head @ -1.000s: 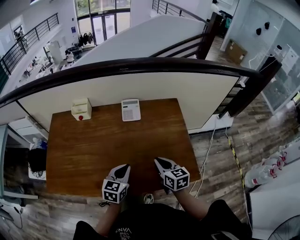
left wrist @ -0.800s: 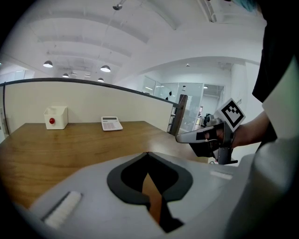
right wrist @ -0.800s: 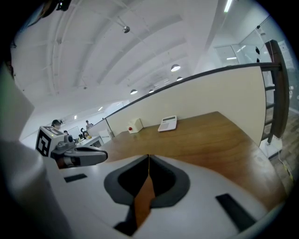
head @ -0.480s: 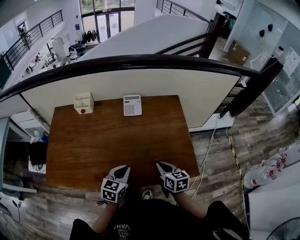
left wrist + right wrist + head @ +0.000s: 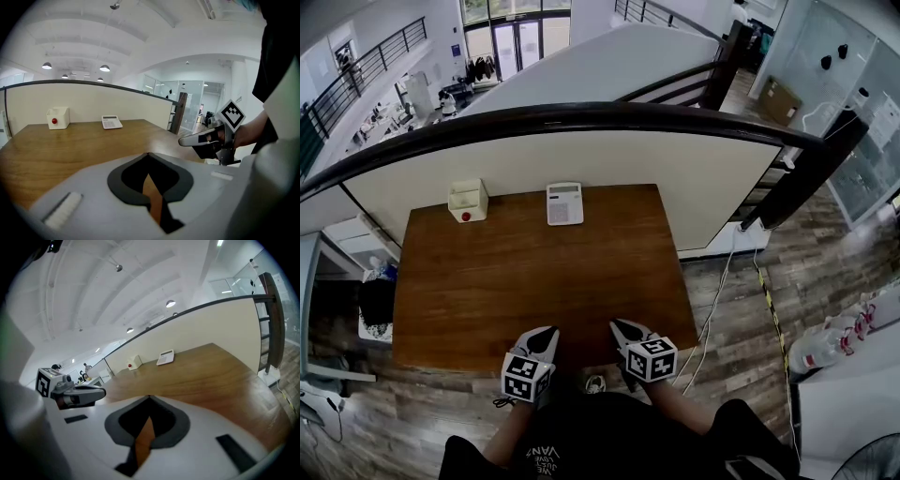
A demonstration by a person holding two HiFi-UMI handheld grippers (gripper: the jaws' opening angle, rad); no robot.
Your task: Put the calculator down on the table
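Since a second ago almost nothing has shifted: the brown wooden table [image 5: 516, 281] has slid a little upward in your head view, and your two grippers sit at its near edge as before. Your left gripper [image 5: 547, 334] has its jaws closed tip to tip with nothing between them; through the gap behind the tips only the table's wood shows. Your right gripper [image 5: 619, 327] is the same, jaws together and empty, just beside the left one and pointing across the table. The white rectangular calculator [image 5: 565, 203] already lies flat on the table at the far edge, near the middle, well apart from both grippers. To its left, also at the far edge, stands a small cream box with a red button [image 5: 468, 200], apart from the calculator. Behind the table runs a cream partition wall [image 5: 675, 178] topped by a dark curved handrail [image 5: 581, 115]. The floor around the table is grey-brown wood plank [image 5: 731, 309].
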